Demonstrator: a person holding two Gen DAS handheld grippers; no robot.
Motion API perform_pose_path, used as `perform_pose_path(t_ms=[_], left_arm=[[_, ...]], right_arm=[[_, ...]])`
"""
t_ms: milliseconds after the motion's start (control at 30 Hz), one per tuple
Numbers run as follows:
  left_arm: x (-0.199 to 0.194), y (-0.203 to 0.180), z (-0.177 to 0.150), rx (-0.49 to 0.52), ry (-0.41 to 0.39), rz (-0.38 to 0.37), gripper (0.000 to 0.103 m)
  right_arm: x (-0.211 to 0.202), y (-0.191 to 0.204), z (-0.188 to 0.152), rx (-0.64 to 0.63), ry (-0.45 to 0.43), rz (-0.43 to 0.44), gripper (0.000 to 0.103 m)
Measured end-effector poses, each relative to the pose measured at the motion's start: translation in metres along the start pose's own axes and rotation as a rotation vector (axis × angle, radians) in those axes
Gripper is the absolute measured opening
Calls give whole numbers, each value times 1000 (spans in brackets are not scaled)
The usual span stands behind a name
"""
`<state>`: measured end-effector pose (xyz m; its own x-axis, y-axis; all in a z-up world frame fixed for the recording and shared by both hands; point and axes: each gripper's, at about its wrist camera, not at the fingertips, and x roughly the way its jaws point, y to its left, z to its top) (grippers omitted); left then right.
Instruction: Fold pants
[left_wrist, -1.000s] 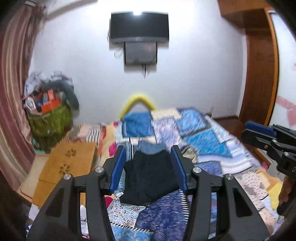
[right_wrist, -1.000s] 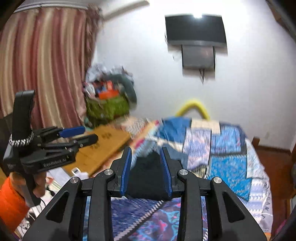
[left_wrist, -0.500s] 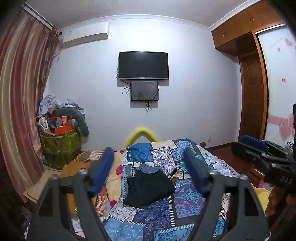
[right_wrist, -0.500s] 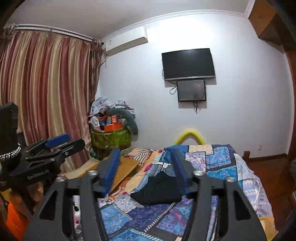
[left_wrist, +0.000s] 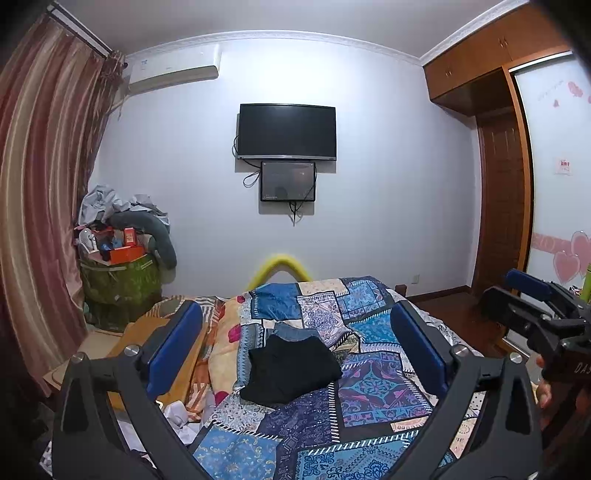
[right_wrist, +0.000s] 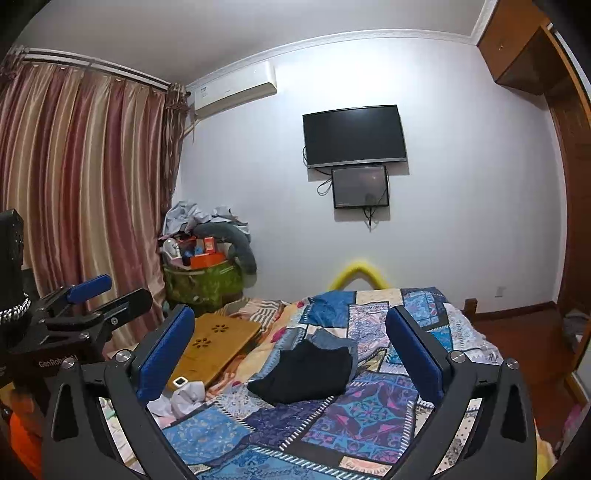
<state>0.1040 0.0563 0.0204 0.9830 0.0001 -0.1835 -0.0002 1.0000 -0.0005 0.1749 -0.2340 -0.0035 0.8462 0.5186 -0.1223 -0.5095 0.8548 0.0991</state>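
Folded pants (left_wrist: 291, 369) lie on the bed (left_wrist: 369, 398), jeans (left_wrist: 295, 330) just behind.

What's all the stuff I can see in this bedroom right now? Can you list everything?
Black pants: one, black, folded on the bed, overlapping the blue garment.
Blue garment: one, denim blue, partly under the pants.
Patchwork quilt: one, blue patterned, covering the bed.
Television: one, black, on the wall.
Small screen: one, dark, below the television.
Air conditioner: one, white, high on the wall.
Curtain: striped pink and cream, left side.
Green hamper: one, piled with clutter.
Wooden lap tray: one, beside the bed.
Wardrobe: brown, right.
Left gripper: jaws opening, nothing between.
Right gripper: likewise.
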Motion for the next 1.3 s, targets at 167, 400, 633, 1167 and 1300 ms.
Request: perform_pose_path(t_ms=[167,400,633,1167,1300], left_arm=[[-1,-2,-2,-4,3,-6,103],[0,-2,-3,-4,5,-4,103],[3,-1,-4,-9,12,3,103],[8,2,-7,-14,21,1,103],[9,1,-9,-17,22,-5,103]], right_arm=[[-3,1,-2,0,-3,-4,103],[-4,3,-6,-7,2,-14,103],[-4,3,-9,-10,17,-18,103],[-6,5,-6,-10,23,-21,103],[-6,5,-6,-11,23,-23,103]])
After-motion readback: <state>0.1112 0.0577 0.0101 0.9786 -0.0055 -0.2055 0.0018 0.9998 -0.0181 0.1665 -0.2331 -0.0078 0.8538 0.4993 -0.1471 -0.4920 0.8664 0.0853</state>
